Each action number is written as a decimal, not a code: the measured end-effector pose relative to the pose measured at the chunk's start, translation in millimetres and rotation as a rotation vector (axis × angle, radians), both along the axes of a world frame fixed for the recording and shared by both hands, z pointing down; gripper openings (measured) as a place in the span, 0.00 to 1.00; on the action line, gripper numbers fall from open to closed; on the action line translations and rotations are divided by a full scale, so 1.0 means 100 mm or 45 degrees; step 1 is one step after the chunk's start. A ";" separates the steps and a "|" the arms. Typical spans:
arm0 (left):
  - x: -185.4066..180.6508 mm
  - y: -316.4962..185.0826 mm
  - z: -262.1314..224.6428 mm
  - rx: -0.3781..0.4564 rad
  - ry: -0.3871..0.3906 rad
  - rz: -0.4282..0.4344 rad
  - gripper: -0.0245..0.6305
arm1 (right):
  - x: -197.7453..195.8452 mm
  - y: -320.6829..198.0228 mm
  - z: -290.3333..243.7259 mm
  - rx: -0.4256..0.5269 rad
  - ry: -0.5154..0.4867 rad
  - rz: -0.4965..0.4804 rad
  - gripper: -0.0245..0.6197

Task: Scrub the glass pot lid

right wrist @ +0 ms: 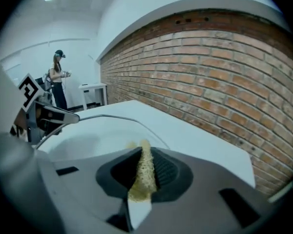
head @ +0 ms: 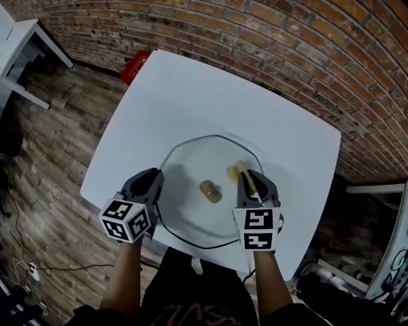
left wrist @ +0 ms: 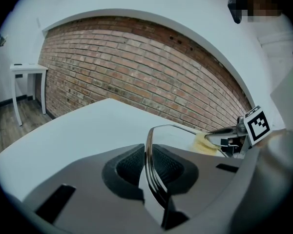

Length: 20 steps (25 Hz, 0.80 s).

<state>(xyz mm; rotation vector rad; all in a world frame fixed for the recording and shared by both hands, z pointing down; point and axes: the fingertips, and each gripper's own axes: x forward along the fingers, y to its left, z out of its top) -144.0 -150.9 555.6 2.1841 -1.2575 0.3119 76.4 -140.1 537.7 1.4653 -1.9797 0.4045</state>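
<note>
Left gripper (head: 154,176) is clamping the rim of the glass pot lid (head: 188,163); right gripper (head: 249,178) is pinching a yellow sponge (head: 235,172) just right of the knob (head: 210,191).

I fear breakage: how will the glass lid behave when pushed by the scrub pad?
Probably stiff: the glass lid holds shape with only the left claw pinching its rim. Smooth glass, so likely slippery and fragile. Gripped at one edge, it may pivot under hard pushes.

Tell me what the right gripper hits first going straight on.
Probably the glass lid: the right gripper aims its sponge down at the glass just ahead; whether it touches yet is unclear.
</note>
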 end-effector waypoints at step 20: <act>0.01 0.01 -0.01 -0.001 0.006 -0.002 0.12 | -1.26 0.53 0.01 -0.102 -0.146 -0.369 0.13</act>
